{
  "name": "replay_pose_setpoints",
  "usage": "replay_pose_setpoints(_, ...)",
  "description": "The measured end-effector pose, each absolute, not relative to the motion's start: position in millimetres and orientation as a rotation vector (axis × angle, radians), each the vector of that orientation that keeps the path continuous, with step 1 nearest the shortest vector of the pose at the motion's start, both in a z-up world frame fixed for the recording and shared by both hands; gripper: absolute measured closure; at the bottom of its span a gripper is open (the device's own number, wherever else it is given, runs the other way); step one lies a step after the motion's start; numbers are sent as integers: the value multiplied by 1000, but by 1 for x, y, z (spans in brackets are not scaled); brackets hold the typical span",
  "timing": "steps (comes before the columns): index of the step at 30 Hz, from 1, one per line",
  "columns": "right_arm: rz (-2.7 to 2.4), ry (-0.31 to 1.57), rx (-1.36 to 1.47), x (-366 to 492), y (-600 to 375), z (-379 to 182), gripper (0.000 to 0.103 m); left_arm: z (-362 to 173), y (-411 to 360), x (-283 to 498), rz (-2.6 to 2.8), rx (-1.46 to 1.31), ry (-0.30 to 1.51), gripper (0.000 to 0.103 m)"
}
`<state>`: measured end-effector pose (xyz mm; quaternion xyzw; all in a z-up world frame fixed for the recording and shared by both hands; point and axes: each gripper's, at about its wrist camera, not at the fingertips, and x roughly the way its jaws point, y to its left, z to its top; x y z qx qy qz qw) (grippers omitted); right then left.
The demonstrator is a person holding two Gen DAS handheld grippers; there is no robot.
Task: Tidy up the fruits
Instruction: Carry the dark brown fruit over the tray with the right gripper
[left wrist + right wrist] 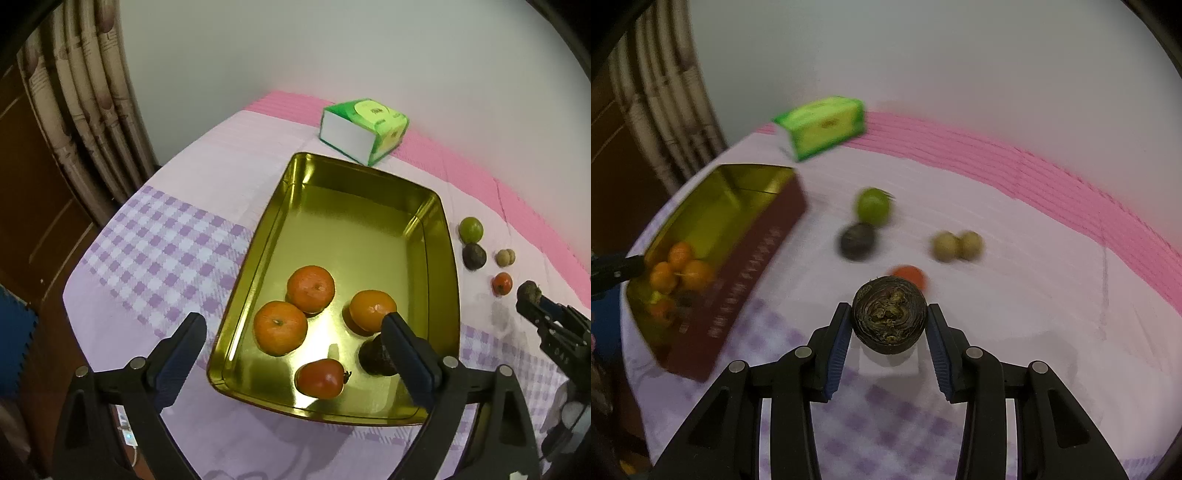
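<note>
Fruits are split between a gold tray and the cloth-covered surface beside it. The right tool (pixel 889 325) pinches a dark, rough-skinned round fruit (pixel 889 318) between its blue-padded fingers, held above the surface (pixel 1015 302). Just beyond it lies a small red fruit (pixel 909 275), partly hidden behind the held one. Farther out sit two pale tan fruits (pixel 957 245) touching each other, another dark fruit (pixel 857 242), and a green lime (pixel 873 206) just behind that.

The left tool (pixel 293 325) is spread wide and hovers over the near end of the gold tray (pixel 369 177). Its right finger crosses in front of a dark fruit (pixel 375 356) in the tray. Three oranges (pixel 311 288) also lie in the tray's near half, along with a red fruit (pixel 320 378) nearest the front rim. The tray's far half is bare.

A green tissue box (pixel 364 129) stands behind the tray, near the pink edge of the cloth. Curtains (pixel 88 110) hang at the left.
</note>
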<state>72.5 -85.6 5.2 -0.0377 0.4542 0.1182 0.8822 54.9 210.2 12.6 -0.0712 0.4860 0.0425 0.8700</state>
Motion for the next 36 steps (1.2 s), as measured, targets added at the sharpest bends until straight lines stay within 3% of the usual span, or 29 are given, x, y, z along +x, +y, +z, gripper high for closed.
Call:
replay_pose_setpoints(18, 544, 922, -162, 49, 37, 23, 61, 27, 269, 32, 238, -281, 975, 1)
replay_pose_setpoints(36, 612, 983, -222, 52, 84, -7, 61, 19, 282, 30, 274, -317, 988, 1)
